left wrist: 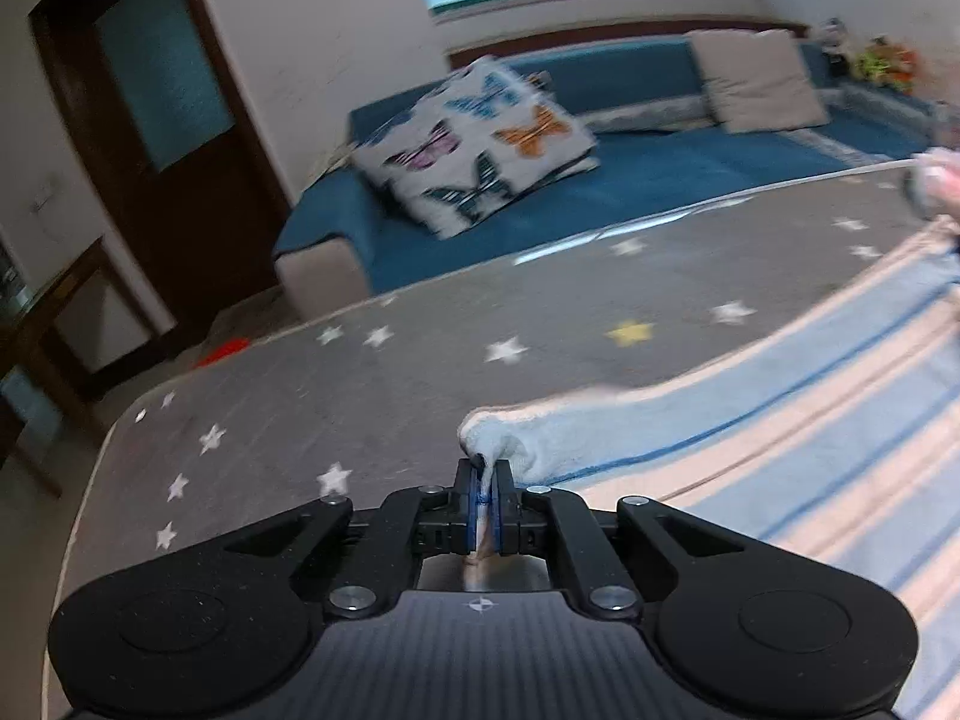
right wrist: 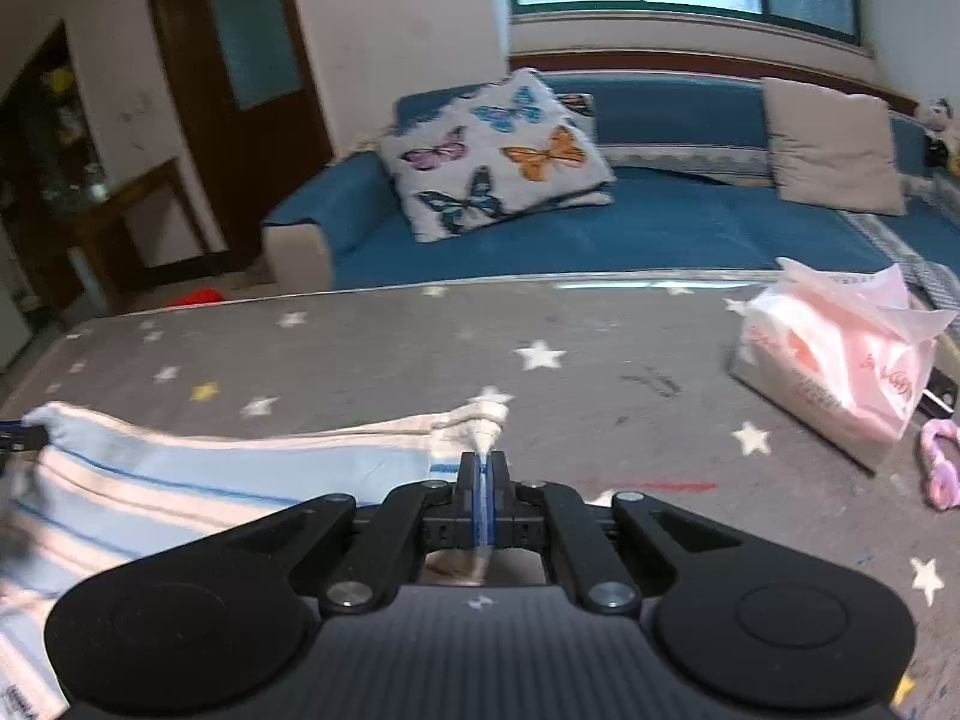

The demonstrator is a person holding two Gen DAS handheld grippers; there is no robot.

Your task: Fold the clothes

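A striped garment in light blue, pale pink and white lies across the grey star-patterned table cover. My left gripper is shut on the garment's left corner, which bunches up just past the jaws. My right gripper is shut on the garment's right corner; the rest of the garment stretches away to the left in the right wrist view. The cloth hangs taut between both grippers, slightly lifted off the table.
A pink tissue pack sits on the table at the right, with a pink ring-shaped object beside it. Beyond the table's far edge is a blue sofa with a butterfly cushion and a beige cushion.
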